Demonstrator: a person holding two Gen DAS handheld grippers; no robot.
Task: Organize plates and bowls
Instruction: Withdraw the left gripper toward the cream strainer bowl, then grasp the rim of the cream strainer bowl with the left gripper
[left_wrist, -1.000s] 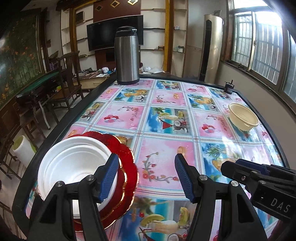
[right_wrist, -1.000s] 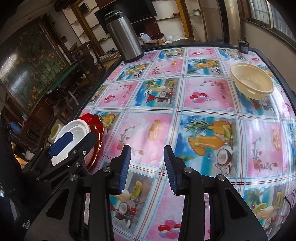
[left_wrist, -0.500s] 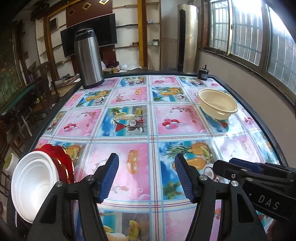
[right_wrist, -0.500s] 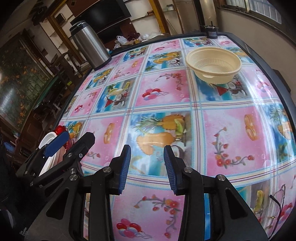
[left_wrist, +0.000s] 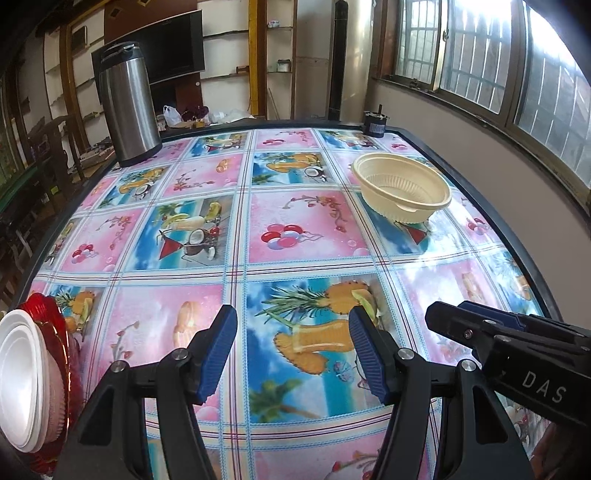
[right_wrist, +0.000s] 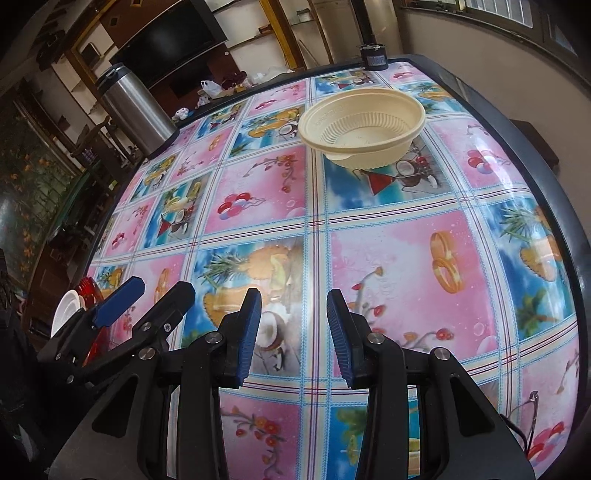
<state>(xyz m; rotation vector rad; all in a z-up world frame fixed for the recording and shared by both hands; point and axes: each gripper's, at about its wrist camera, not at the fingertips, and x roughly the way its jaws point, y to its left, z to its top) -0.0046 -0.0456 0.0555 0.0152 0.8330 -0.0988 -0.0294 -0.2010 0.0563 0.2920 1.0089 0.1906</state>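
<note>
A cream ribbed plastic bowl (left_wrist: 402, 188) stands upright at the far right of the table; it also shows in the right wrist view (right_wrist: 364, 123), straight ahead of the fingers. White bowls (left_wrist: 20, 380) sit stacked on a red plate (left_wrist: 55, 332) at the near left edge; the stack shows small in the right wrist view (right_wrist: 68, 306). My left gripper (left_wrist: 291, 350) is open and empty above the tablecloth. My right gripper (right_wrist: 293, 332) is open and empty, close beside the left one, which also shows in the right wrist view (right_wrist: 144, 301).
A tall steel thermos jug (left_wrist: 127, 107) stands at the far left of the table. A small dark jar (left_wrist: 375, 123) sits at the far right corner. The table has a raised dark rim (left_wrist: 517, 243). Eyeglasses (right_wrist: 530, 410) lie near the right front edge.
Both grippers have swung right, away from the white bowl and red plate stack, and towards the cream bowl, which is now larger in view. Both stay open and empty.
</note>
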